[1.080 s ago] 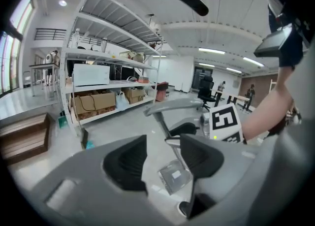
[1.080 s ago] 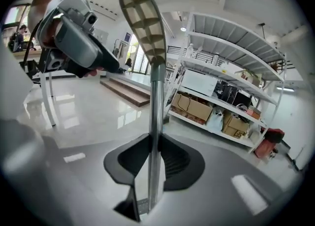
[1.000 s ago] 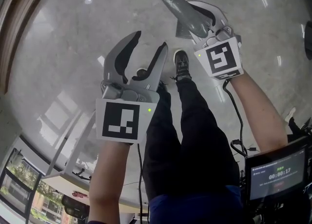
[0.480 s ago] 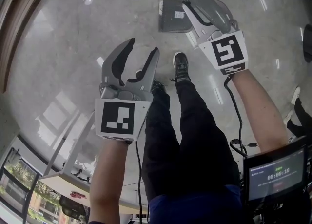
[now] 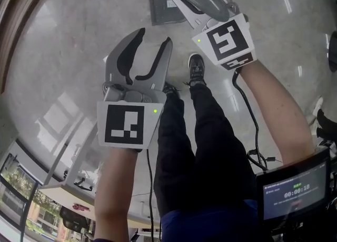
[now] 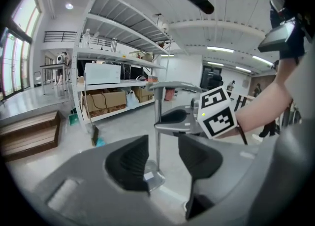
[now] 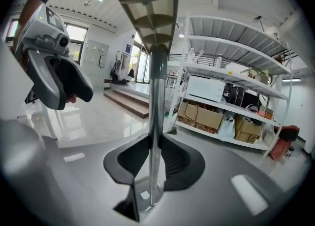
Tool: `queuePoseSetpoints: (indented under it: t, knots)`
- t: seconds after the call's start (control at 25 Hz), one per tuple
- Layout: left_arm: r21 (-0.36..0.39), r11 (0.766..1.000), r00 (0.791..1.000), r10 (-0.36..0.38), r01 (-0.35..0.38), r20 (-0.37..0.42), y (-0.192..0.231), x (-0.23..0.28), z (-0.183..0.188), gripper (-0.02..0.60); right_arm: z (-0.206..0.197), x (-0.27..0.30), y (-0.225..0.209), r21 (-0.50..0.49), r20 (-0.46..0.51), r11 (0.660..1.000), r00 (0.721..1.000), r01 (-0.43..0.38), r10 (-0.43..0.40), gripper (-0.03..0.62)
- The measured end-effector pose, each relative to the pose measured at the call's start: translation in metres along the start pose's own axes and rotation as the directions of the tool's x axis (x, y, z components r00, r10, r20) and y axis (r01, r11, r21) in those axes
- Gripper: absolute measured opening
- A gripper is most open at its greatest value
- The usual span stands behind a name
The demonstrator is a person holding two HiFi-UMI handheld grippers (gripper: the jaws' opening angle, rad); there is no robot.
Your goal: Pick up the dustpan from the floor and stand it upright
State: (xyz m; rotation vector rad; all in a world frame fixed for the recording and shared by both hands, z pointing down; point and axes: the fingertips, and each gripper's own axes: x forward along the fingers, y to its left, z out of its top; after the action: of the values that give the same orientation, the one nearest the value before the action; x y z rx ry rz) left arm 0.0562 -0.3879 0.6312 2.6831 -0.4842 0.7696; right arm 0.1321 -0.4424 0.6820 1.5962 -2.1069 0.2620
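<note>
The grey long-handled dustpan stands with its pole (image 6: 157, 116) upright and its pan (image 5: 165, 5) low over the floor; whether the pan touches the floor I cannot tell. My right gripper (image 5: 183, 2) is shut on the pole (image 7: 156, 97), with the ribbed grip end (image 7: 147, 3) above it and the pan (image 7: 144, 196) below the pads. My left gripper (image 5: 153, 37) hangs apart, below and left of the dustpan. Its jaws are closing with nothing between them (image 6: 161, 153). The pole and the right gripper (image 6: 177, 121) lie some way ahead of it.
My legs and a black shoe (image 5: 196, 69) are just below the grippers. Metal shelving with cardboard boxes (image 6: 106, 102) and a white appliance lines one wall, with a broom (image 6: 92, 134) leaning on it. Wooden steps (image 6: 27, 134) lie left. A monitor (image 5: 295, 191) sits at the lower right.
The right gripper has carried the dustpan leftward and further up the head view. The pan swung from tilted to below the handle. The left gripper shifted slightly and its jaws narrowed.
</note>
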Motion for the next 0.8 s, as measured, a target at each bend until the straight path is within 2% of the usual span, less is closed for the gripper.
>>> queuePoseSetpoints:
  t: [0.16, 0.36, 0.64, 0.8]
  knots:
    - [-0.008, 1.000, 0.999, 0.012, -0.012, 0.039, 0.003, -0.002, 0.015, 0.183, -0.001, 0.011, 0.016, -0.026, -0.006, 0.998, 0.998, -0.059, 0.059, 0.084]
    - [-0.023, 1.000, 0.998, 0.015, -0.014, 0.066, 0.004, 0.000, 0.027, 0.183, -0.021, 0.009, 0.024, -0.026, -0.045, 0.996, 0.995, -0.086, 0.085, 0.086]
    - [-0.050, 0.998, 0.999, 0.024, -0.023, 0.023, 0.004, -0.007, 0.000, 0.183, -0.047, -0.002, -0.008, 0.096, -0.085, 0.995, 0.996, 0.000, 0.008, 0.087]
    - [-0.068, 0.997, 1.000, 0.021, -0.022, -0.015, 0.004, -0.012, -0.017, 0.183, -0.059, -0.007, -0.020, 0.127, -0.114, 0.992, 0.993, 0.027, -0.012, 0.087]
